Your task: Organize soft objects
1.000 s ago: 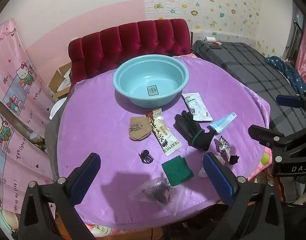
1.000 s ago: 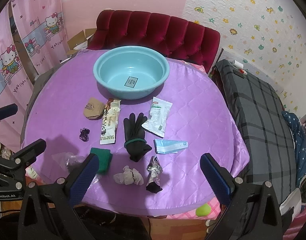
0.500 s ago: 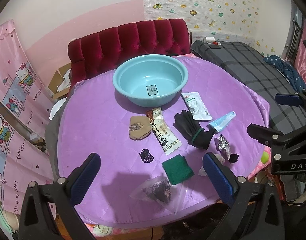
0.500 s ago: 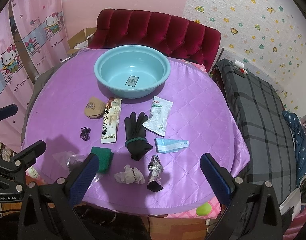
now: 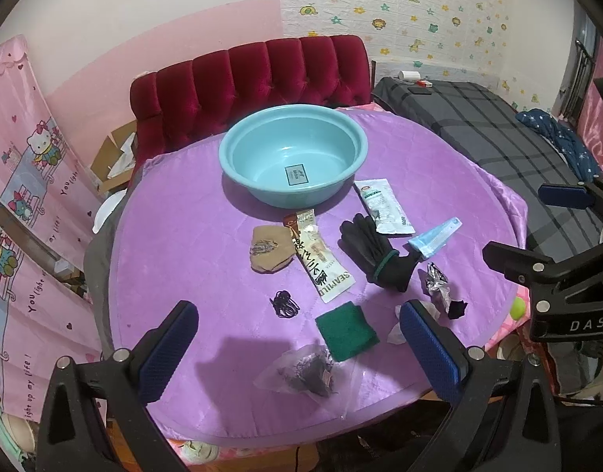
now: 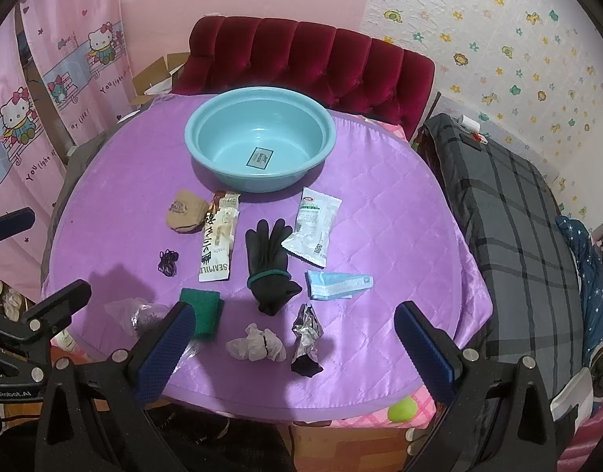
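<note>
An empty teal basin (image 5: 293,155) (image 6: 260,143) stands at the back of the round purple table (image 5: 175,244). In front of it lie a black glove (image 6: 268,265) (image 5: 376,251), a green cloth (image 6: 201,308) (image 5: 346,330), a blue face mask (image 6: 336,283), a crumpled white tissue (image 6: 256,346), a tan pouch (image 6: 185,214) and black hair ties (image 6: 168,262). My left gripper (image 5: 297,346) is open and empty above the near edge. My right gripper (image 6: 289,350) is open and empty above the front edge, over the tissue.
A snack bar packet (image 6: 218,246), a white sachet (image 6: 313,230), a crumpled foil wrapper (image 6: 307,338) and a clear bag (image 5: 301,369) also lie on the table. A red tufted chair (image 6: 309,63) stands behind. A grey plaid bed (image 6: 517,212) is to the right.
Both grippers have drifted slightly; the table scene has shifted a little in each view. Nothing on the table has moved.
</note>
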`<action>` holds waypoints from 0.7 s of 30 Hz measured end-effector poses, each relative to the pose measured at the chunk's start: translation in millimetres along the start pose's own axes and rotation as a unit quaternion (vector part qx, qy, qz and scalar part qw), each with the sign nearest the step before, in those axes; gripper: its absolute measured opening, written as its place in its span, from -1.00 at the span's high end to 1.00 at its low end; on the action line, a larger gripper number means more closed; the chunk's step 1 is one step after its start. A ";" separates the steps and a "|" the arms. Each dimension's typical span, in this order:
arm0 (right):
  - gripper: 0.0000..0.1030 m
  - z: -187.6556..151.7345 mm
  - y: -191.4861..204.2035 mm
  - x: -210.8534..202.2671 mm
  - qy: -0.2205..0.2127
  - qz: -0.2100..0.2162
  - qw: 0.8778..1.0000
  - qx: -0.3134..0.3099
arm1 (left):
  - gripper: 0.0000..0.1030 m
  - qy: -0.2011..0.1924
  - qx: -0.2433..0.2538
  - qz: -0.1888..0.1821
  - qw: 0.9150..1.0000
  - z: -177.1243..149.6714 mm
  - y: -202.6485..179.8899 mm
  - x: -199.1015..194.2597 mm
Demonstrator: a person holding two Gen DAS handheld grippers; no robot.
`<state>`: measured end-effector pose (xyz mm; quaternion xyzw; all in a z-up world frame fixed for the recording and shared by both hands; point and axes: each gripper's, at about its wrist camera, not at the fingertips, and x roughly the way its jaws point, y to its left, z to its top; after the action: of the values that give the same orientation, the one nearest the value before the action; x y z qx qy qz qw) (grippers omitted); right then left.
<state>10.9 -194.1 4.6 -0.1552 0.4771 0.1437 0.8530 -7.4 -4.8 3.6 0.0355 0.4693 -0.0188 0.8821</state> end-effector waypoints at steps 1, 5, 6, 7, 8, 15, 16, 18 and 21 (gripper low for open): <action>-0.99 0.1 0.1 -0.1 -0.001 0.000 1.000 0.000 | -1.00 0.000 0.001 0.000 1.000 -0.1 -0.4 -0.2; -0.99 0.2 0.9 0.9 -0.002 0.000 1.000 -0.003 | -1.00 0.000 -0.001 0.000 1.000 0.0 0.5 -0.7; -0.99 0.1 0.8 1.2 -0.001 0.000 1.000 -0.002 | -1.00 0.000 -0.002 0.001 1.000 -0.1 0.8 -0.6; -0.99 0.1 0.8 1.3 -0.001 0.000 1.000 -0.002 | -1.00 0.001 -0.002 0.002 1.000 0.0 1.0 -0.3; -0.99 0.3 0.8 1.1 -0.001 0.000 1.000 -0.002 | -1.00 0.002 -0.003 0.003 1.000 0.0 1.2 0.0; -0.99 1.0 -0.4 3.8 -0.001 -0.001 1.000 -0.004 | -1.00 0.003 -0.007 0.001 1.000 0.5 1.5 1.2; -0.99 1.4 -0.5 4.3 0.000 0.000 1.000 -0.004 | -1.00 0.004 -0.007 0.001 1.000 0.4 1.8 1.8; -0.99 1.9 -0.5 4.7 -0.002 0.002 1.000 -0.005 | -1.00 0.003 -0.009 0.003 1.000 0.9 2.3 2.0; -0.99 1.5 -0.5 6.6 -0.001 0.004 1.000 -0.005 | -1.00 0.002 -0.015 0.003 1.000 0.8 3.3 3.0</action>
<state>15.6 -193.4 -0.3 -0.1577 0.4758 0.1499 0.8522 -4.8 -1.6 1.7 0.0237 0.4715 -0.0094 0.8815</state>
